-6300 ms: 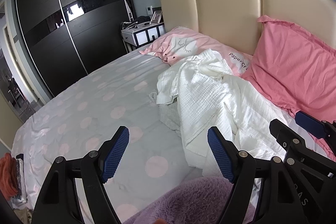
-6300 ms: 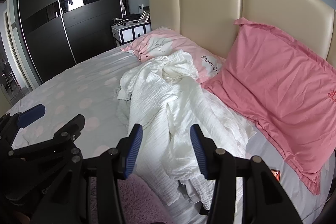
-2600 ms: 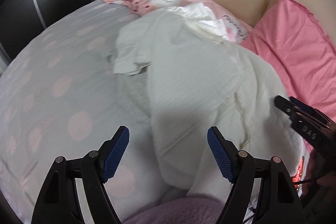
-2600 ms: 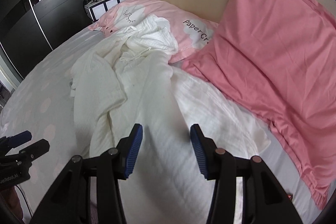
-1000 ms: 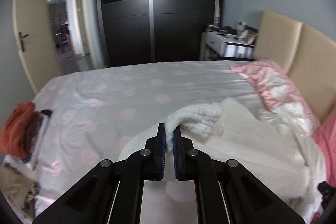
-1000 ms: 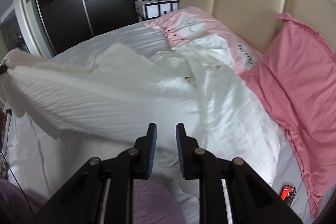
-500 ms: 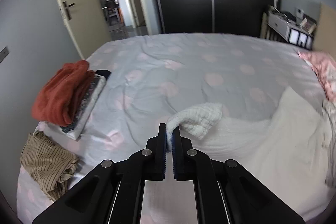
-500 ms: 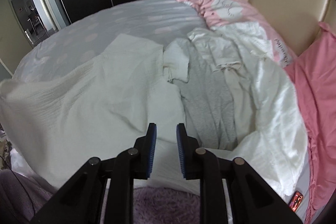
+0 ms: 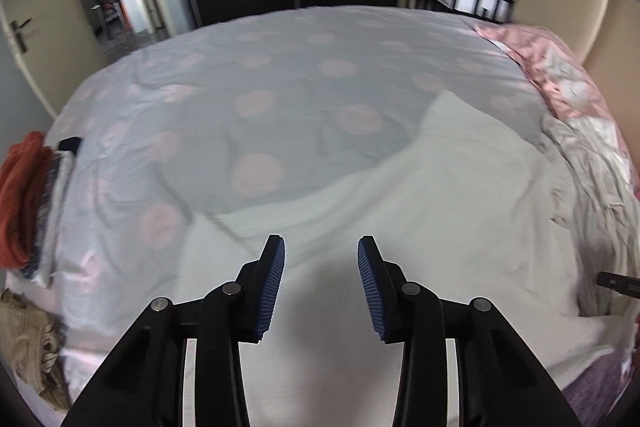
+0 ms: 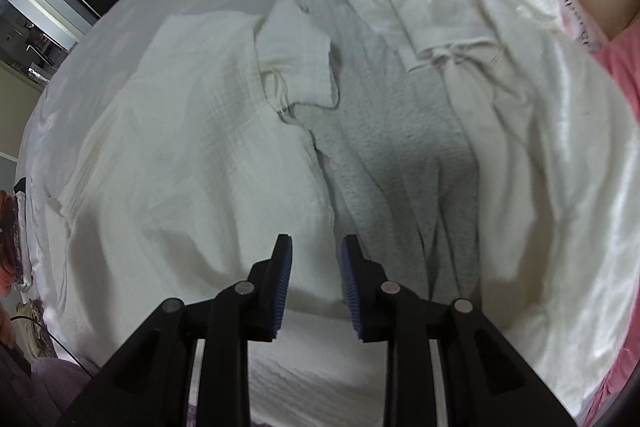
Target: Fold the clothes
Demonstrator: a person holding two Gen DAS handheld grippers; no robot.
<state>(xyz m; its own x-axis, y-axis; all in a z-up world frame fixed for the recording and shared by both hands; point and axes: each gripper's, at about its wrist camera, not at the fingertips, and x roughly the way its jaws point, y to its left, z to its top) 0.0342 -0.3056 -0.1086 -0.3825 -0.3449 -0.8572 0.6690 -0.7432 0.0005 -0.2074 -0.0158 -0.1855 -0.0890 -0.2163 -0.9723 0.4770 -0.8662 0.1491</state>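
White muslin garment [image 10: 192, 155] spread flat across the near side of the bed [image 9: 288, 75], long axis running along the near edge, short sleeve [image 10: 296, 67] pointing toward the headboard end. Directly ahead of and beneath both sets of jaws. Left gripper [image 9: 321, 283] over the end nearer the foot, jaws spread and holding nothing. Right gripper [image 10: 316, 271] at the hem beside a grey garment [image 10: 400, 155], jaws parted, nothing pinched. Folded pile [image 9: 28, 203] at the foot-end corner. Pink pillow [image 9: 560, 83] by the headboard.
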